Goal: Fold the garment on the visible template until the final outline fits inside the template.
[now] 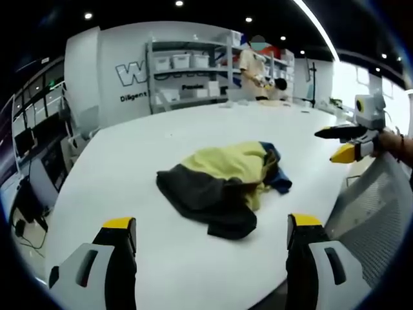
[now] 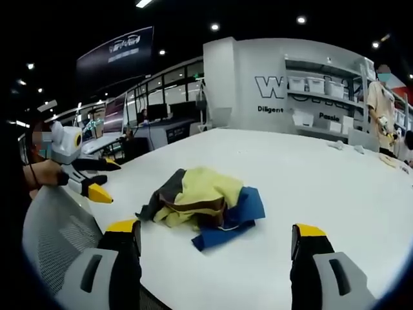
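In the left gripper view, the left tool [image 1: 211, 242] is held low over the near edge of the white tabletop [image 1: 193, 126], its two yellow-tipped jaws spread wide apart and holding nothing. Just beyond them lies the garment [image 1: 222, 184], a crumpled heap of yellow, dark grey and blue cloth, resting on the tabletop and apart from both jaws. To the right, a grey mesh chair back [image 1: 377, 206] stands against the tabletop's edge. Above it the right tool [image 1: 335, 143] reaches in over that edge, held by a hand [image 1: 390, 141], its jaws parted and empty.

In the right gripper view, the right tool [image 2: 216, 248] also sits at the near edge with jaws wide and empty. The garment [image 2: 203, 203] lies just past them, its blue part nearest. The chair back [image 2: 55, 239] is at lower left, and the left tool [image 2: 97, 181] hangs beside the tabletop [image 2: 310, 181] edge there.

Bare white surface surrounds the heap on all sides. Far off stand shelves [image 1: 190, 77] with bins, and a person [image 2: 382, 110] beside them.
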`<state>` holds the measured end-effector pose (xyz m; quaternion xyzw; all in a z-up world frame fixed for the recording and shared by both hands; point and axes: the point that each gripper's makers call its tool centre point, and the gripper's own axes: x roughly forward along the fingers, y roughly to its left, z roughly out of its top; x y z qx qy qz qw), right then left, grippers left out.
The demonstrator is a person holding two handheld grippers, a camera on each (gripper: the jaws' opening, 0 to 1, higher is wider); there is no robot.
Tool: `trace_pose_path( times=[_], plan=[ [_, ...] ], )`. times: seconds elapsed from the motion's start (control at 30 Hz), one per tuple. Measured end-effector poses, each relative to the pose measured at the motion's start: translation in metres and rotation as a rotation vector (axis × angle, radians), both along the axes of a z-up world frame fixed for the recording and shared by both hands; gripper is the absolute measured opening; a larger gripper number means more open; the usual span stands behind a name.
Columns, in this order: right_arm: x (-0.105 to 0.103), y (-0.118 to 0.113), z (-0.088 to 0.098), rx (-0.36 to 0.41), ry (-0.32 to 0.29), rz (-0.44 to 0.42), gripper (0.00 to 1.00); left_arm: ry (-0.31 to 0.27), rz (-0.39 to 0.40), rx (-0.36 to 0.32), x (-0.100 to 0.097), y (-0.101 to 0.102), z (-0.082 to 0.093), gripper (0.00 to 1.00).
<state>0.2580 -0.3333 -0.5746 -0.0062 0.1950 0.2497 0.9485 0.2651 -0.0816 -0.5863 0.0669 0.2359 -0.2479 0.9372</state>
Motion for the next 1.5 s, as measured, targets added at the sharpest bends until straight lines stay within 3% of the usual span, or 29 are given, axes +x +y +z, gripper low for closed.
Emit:
trace_pose_path(
  times=[0.2, 0.53, 0.77, 0.97, 1.3, 1.43, 1.5],
  plan=[
    [0.002, 0.007, 0.007, 0.024, -0.007, 0.024, 0.92, 0.009, 0.004, -0.025, 0.0, 0.0, 0.0, 0.93],
    [0.021, 0.013, 0.014, -0.04, -0.049, 0.097, 0.87, 0.022, 0.002, -0.06, 0.007, 0.004, 0.005, 0.89],
    [0.03, 0.014, 0.012, -0.075, -0.053, 0.142, 0.73, 0.007, -0.029, -0.035, 0.015, -0.001, 0.008, 0.85],
    [0.037, 0.019, 0.009, -0.1, -0.056, 0.175, 0.65, 0.027, -0.05, -0.036, 0.022, -0.007, 0.006, 0.78],
    [0.045, 0.022, -0.008, -0.168, -0.045, 0.24, 0.48, 0.033, -0.076, 0.008, 0.035, -0.014, -0.003, 0.72],
    [0.051, 0.023, -0.016, -0.221, -0.05, 0.274, 0.38, 0.001, -0.097, 0.046, 0.041, -0.018, -0.002, 0.61],
    [0.053, 0.023, -0.019, -0.226, -0.045, 0.278, 0.32, 0.003, -0.104, 0.045, 0.043, -0.02, -0.002, 0.61]
  ],
)
